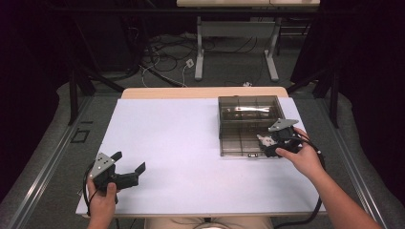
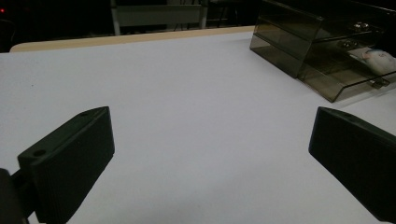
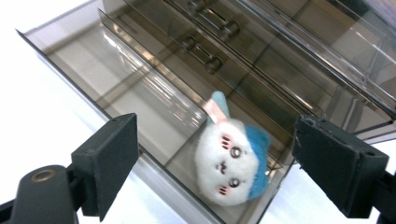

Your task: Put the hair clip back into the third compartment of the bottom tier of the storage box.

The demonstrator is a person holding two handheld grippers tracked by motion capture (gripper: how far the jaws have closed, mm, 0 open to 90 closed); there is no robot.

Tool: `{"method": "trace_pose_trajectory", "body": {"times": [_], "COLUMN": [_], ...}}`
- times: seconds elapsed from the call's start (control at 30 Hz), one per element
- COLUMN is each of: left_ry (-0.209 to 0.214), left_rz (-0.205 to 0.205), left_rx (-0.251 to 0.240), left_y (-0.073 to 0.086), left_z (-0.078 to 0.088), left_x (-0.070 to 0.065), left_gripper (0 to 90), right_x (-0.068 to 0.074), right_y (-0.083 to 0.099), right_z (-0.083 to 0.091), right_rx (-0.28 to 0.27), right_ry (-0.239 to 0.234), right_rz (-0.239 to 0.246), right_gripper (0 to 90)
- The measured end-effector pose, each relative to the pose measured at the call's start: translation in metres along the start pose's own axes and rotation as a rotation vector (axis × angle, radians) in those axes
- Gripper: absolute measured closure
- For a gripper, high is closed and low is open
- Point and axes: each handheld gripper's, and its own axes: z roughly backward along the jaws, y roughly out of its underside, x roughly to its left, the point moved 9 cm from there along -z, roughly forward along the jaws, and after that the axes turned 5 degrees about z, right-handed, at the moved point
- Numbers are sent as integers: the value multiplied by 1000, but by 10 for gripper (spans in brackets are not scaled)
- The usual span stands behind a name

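High view, two tools, left tool (image 1: 129, 163) and right tool (image 3: 215, 163) both gaping empty, one plush toy (image 3: 232, 161) in one smoky box (image 1: 239, 138).

Looks like a lab or recording studio setup: black curtains (image 1: 28, 71) all around, loose cables (image 1: 167, 57) on the grey floor (image 1: 229, 71), and a white-topped bench (image 1: 181, 143) on a metal frame.

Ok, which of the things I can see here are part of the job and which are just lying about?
Likely in the job:
- plush toy, in the open drawer
- drawer box
- right tongs, open over the toy
- left tongs, open, idle on the table

Lying about:
- cables on the floor
- far desk
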Motion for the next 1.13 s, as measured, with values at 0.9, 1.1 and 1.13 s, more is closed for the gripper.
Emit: {"method": "trace_pose_trajectory", "body": {"times": [0.9,1.1,1.13], "left_ry": [1,4,4], "left_rz": [-4,-3,-2], "left_rx": [-4,-3,-5], "left_y": [-1,-1,-1], "left_z": [-3,-3,-3], "left_x": [0,-1,-1], "left_gripper": [5,5,4], "right_x": [33,37,38], "right_y": [-12,-6,-4], "right_z": [41,45,45], "right_rx": [-196,-218,-220], "right_ry": [-22,-9,-7], "right_rz": [-154,-189,-193], "right_gripper": [0,0,0]}}
